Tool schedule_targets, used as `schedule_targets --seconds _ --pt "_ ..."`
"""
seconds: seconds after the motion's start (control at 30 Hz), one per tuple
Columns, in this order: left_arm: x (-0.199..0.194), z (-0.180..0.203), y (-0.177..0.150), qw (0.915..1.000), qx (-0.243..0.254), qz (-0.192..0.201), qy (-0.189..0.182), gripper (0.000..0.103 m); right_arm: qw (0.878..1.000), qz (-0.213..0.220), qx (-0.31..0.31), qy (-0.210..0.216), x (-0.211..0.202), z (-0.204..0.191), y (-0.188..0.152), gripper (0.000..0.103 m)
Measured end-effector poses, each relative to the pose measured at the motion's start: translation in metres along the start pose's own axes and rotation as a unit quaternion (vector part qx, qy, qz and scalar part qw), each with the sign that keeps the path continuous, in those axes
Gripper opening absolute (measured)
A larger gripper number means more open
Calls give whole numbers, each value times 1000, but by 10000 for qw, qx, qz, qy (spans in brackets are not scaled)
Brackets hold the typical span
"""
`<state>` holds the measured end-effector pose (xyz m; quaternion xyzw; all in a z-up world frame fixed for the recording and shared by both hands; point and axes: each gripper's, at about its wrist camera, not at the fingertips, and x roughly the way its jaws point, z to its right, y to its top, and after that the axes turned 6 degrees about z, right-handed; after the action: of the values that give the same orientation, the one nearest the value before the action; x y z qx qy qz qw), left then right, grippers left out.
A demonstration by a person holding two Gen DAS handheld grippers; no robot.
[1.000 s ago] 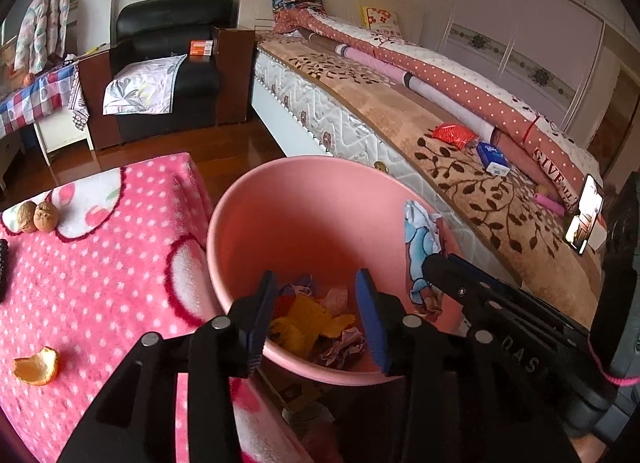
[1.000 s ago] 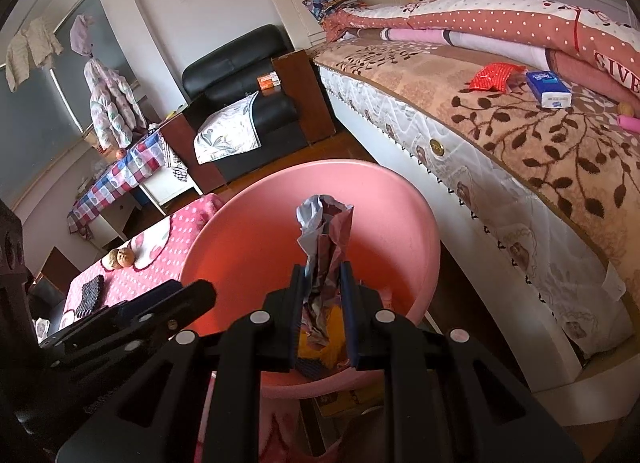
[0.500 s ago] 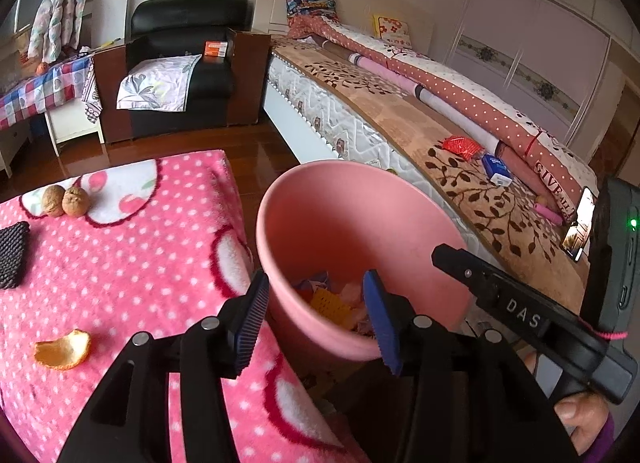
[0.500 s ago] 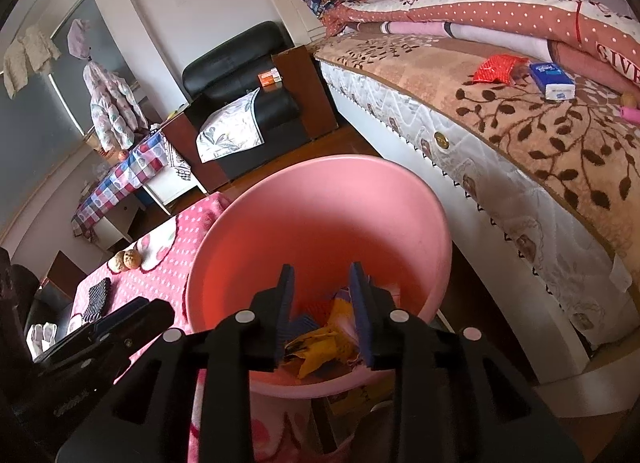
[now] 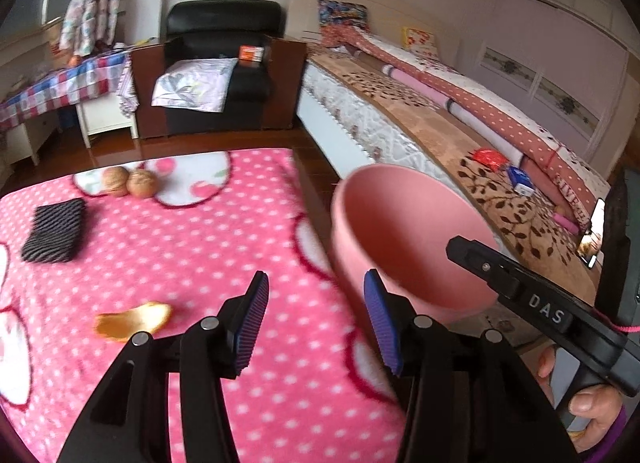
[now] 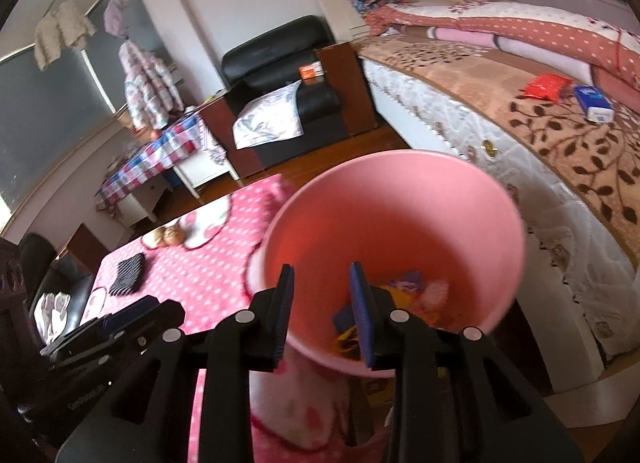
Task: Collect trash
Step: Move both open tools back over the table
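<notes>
A pink bin (image 5: pixel 404 239) stands beside the table, between it and the bed; it also shows in the right wrist view (image 6: pixel 400 231) with crumpled wrappers and yellow scraps (image 6: pixel 404 295) at its bottom. An orange peel (image 5: pixel 134 321) lies on the pink polka-dot tablecloth (image 5: pixel 160 247), left of my left gripper (image 5: pixel 316 323), which is open and empty above the table. My right gripper (image 6: pixel 322 311) is open and empty over the bin's near rim; it also shows in the left wrist view (image 5: pixel 528 299).
Two walnuts (image 5: pixel 128 182) and a black mesh pad (image 5: pixel 54 230) lie on the far left of the table. The bed (image 5: pixel 460 135) to the right carries a red packet (image 5: pixel 488 159), a blue box (image 5: pixel 520 180) and a phone (image 5: pixel 592 231). A black armchair (image 5: pixel 220 75) stands behind.
My right gripper opened and dropped the crumpled wrapper into the bin. My left gripper swung left from over the bin to above the table, toward the orange peel.
</notes>
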<state>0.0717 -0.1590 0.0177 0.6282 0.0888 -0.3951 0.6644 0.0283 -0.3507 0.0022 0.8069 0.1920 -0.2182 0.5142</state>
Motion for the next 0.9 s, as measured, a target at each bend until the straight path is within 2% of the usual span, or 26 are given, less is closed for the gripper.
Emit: schedule_targets --seconds 0.37,0.63,0.9 --pt "-42 -88 -13 9958 -418 208 789 49 9967 -269 -512 566 12 -70 -18 29" --pt "-71 -173 -26 9842 -1029 295 1412 49 9892 -626 -842 1021 33 -122 -35 29" --pt "-76 -221 -35 9749 -1410 274 1698 49 9800 -1154 -1066 1221 66 -163 -55 29"
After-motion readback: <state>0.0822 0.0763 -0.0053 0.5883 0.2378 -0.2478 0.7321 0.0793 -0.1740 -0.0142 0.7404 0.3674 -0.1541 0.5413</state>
